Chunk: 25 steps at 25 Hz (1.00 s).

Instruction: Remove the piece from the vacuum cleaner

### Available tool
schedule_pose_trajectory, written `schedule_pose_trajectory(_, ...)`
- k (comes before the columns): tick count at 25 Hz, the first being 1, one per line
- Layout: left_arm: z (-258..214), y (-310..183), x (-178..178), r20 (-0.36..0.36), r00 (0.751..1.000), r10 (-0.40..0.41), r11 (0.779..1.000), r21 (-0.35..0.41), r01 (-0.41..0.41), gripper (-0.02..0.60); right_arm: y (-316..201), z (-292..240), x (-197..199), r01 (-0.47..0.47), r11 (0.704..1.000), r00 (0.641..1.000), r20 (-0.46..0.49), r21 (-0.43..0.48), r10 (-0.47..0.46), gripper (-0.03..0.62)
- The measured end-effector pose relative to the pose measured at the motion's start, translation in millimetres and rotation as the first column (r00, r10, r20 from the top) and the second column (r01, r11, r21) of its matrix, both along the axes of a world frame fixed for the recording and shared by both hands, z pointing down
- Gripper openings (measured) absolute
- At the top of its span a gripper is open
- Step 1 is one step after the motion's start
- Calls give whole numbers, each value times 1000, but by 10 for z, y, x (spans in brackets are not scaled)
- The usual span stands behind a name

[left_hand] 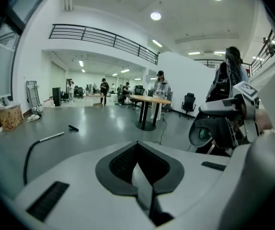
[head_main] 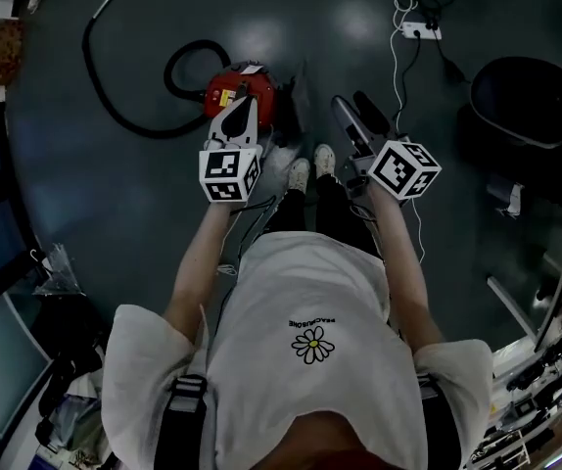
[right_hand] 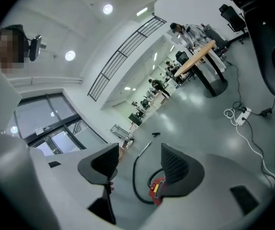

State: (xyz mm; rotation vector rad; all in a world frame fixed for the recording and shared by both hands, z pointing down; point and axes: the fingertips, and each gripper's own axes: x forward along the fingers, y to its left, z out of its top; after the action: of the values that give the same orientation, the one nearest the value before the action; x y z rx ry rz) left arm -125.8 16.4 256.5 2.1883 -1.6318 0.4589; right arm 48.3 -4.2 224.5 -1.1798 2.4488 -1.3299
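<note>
Approach is your step: the vacuum cleaner (head_main: 220, 91) sits untouched on the floor (head_main: 105, 204) below. Your left gripper (head_main: 244, 106) has its jaws together, and your right gripper (head_main: 352, 106) is spread wide and empty. Next, you probably need to lower both.

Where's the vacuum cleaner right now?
In the head view, the red vacuum sits on the floor just beyond the shoes, left of centre, partly hidden by the left claw, its hose looping off leftward.

vacuum cleaner (head_main: 218, 93) half hidden behind left tongs (head_main: 244, 101), hose (head_main: 85, 52) end cut off
</note>
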Motion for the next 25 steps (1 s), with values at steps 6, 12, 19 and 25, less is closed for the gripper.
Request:
schedule_pose_trajectory(6, 1538, -384, -12, 125, 985, 119, 977, -191, -94, 6, -533, 1418, -325, 66, 978, 997, -35, -198, -74, 290)
schedule_pose_trajectory(12, 3048, -598, -265, 160, 982, 103, 929, -367, -37, 6, -1043, 3062, -717, 80, 920, 991, -69, -384, -115, 290)
schedule_pose_trajectory(19, 3709, -334, -385, 216, 956, 199, 860, -506, -65, 6, -983, 4324, -1018, 74, 811, 962, -174, -581, -212, 290)
schedule_pose_trajectory(25, 3893, -228, -404, 202, 958, 202, 822, -567, -54, 6, -1061, 4594, -1183, 90, 776, 939, -208, -625, -275, 290)
